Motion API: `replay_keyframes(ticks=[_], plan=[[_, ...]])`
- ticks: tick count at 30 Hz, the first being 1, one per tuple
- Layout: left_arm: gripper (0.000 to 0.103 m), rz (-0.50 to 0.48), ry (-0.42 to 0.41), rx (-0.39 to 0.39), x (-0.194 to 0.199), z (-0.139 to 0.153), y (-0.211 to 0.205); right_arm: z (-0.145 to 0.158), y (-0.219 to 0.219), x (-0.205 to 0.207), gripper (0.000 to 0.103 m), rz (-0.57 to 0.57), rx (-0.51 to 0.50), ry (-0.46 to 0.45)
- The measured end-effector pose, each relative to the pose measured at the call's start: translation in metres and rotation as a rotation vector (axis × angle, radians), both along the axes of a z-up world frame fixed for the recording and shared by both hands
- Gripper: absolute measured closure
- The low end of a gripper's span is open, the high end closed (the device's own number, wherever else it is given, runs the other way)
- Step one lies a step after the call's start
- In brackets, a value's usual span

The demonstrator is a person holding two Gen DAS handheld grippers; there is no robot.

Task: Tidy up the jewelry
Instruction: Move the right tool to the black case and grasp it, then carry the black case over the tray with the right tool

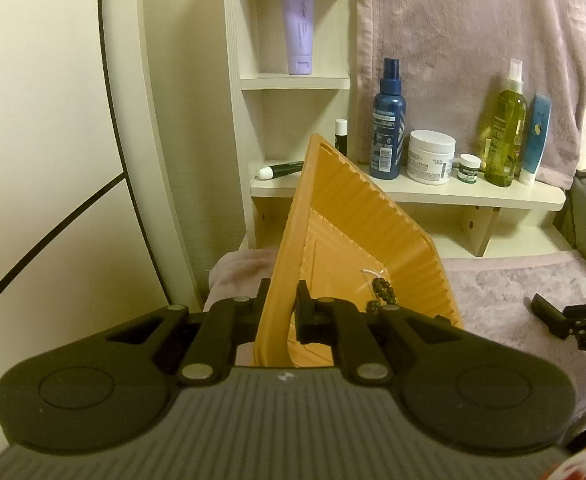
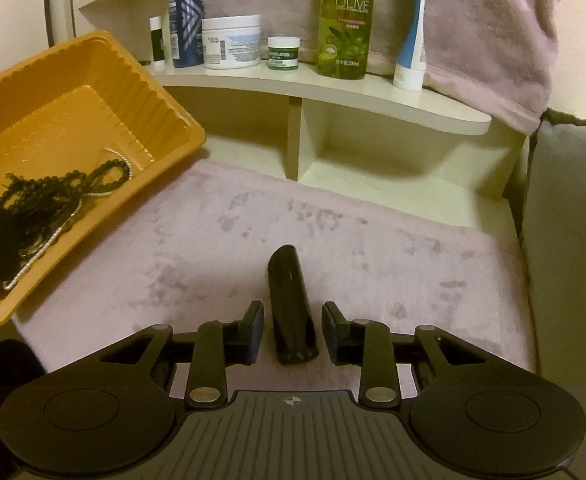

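tray (image 2: pixel 161 112): orange, tilted | jewelry (image 2: pixel 33 208): dark beads, chains, heaped inside

1. The right tongs (image 2: pixel 292 333) stand apart around a black glossy tube (image 2: pixel 291 308); the pads do not press on it.
2. The tube lies on a pink plush cloth (image 2: pixel 333 232).
3. At the left, a tilted orange tray (image 2: pixel 165 120) holds black beads (image 2: pixel 45 192) and a silver chain (image 2: pixel 41 256).
4. On the far shelf (image 2: pixel 333 92) stand an olive bottle (image 2: pixel 347 20), a blue spray bottle (image 2: pixel 187 12) and a white jar (image 2: pixel 232 42).
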State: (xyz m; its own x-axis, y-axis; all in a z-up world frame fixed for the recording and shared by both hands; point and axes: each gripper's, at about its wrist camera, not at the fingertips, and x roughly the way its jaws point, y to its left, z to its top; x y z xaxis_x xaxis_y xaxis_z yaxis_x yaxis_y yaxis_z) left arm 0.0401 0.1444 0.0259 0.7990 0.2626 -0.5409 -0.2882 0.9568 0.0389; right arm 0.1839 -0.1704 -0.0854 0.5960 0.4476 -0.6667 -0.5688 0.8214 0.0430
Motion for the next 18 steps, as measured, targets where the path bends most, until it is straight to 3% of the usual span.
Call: replay_keyframes(ticks=[5, 8, 18], plan=[[0.094, -0.002, 0.001, -0.001, 0.000, 0.000, 0.000, -0.004, 0.002, 0.005, 0.071, -0.014, 0.000, 0.015], [0.094, -0.001, 0.000, -0.002, 0.000, 0.000, 0.000, -0.004, 0.002, 0.002, 0.080, -0.031, 0.015, 0.029], [0.094, -0.002, -0.001, -0.008, 0.000, -0.001, 0.002, 0.018, -0.003, -0.016, 0.080, -0.073, 0.110, 0.078]])
